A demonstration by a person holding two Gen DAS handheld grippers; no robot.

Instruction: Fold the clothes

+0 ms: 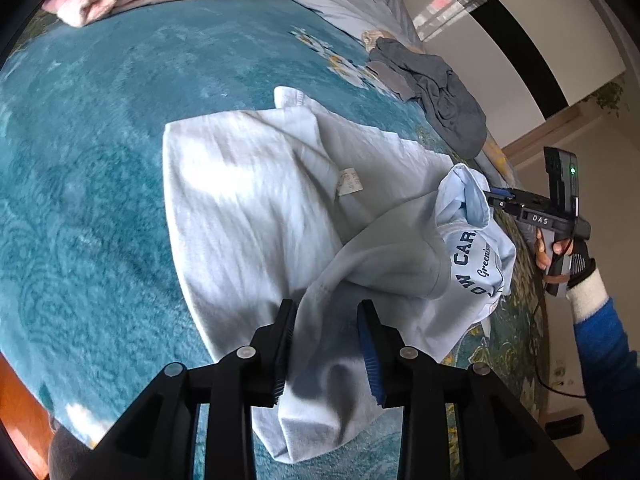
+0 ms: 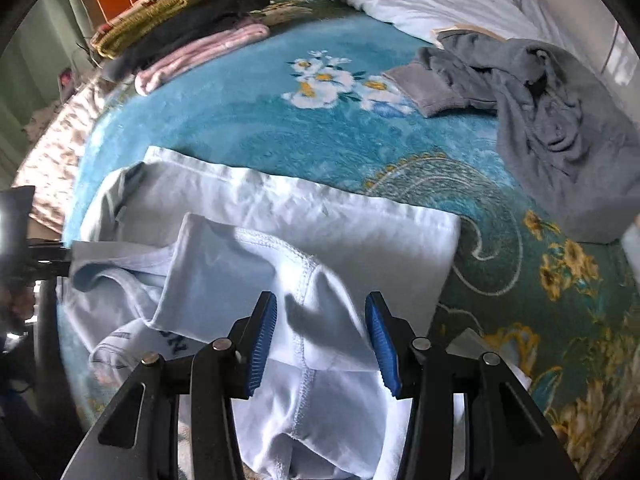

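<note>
On the bed, we fold the pale shirt (image 1: 248, 200); both grippers (image 1: 326, 348) (image 2: 322, 344) gape over cloth, so next we pinch.

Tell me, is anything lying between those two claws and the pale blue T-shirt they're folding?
Nothing visible. The pale blue T-shirt already lies between both grippers' fingers, left gripper and right gripper; the grey garment sits apart.

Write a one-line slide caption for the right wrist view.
Light blue T-shirt half folded on a teal floral blanket, grey garment waiting.
</note>
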